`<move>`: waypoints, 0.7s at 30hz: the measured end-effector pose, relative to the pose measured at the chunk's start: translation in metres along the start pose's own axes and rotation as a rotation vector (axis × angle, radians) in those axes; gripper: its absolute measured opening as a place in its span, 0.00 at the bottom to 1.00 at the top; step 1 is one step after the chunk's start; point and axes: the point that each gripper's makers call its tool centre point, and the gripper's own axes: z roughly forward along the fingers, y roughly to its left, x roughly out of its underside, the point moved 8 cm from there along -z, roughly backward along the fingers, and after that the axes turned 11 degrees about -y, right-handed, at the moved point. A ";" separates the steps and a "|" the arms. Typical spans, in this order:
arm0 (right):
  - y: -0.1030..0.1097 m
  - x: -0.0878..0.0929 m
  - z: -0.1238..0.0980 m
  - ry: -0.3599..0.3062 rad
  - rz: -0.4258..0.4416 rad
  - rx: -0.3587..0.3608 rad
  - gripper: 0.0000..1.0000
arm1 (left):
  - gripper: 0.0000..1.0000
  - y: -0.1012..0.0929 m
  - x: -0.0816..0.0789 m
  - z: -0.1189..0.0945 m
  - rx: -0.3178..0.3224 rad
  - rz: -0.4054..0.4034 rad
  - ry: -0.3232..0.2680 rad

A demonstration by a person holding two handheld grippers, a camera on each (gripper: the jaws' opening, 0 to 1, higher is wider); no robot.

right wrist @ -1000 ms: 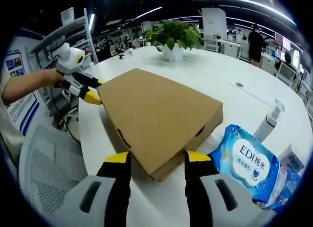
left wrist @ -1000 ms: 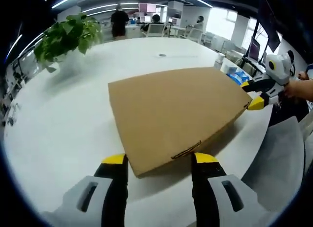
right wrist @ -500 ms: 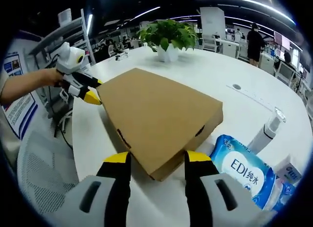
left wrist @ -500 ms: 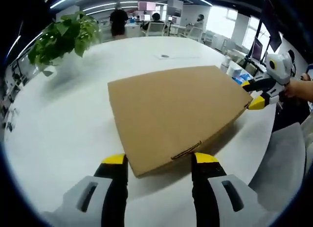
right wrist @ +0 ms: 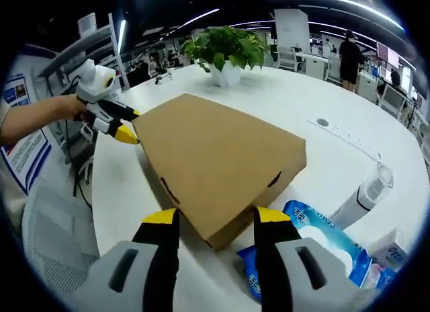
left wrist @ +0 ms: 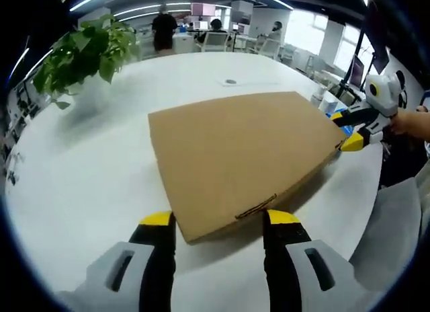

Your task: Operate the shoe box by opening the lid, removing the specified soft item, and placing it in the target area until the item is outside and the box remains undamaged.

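Cardboard shoe box (left wrist: 242, 154) lies flat on the white worktop (left wrist: 87, 177), lid shut. Left gripper view: left claw (left wrist: 216, 219) spread, straddling the near corner, not clamping.

Right gripper view: right claw (right wrist: 213, 216) likewise spread at its corner; wipes pack (right wrist: 316, 248) just right. Soft item not visible. Opening, removal, placing all left.

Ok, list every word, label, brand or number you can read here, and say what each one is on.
None can be read.
Wipes pack: printing on its blue and white face is partly hidden and too blurred.
Small white carton: blue lettering, too small to make out.
Wall poster: blue print, too small.
Shoe box: plain brown cardboard, no print visible.
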 end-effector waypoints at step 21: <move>-0.001 0.004 -0.024 -0.029 -0.026 0.044 0.45 | 0.62 -0.002 -0.001 -0.025 -0.031 0.067 -0.059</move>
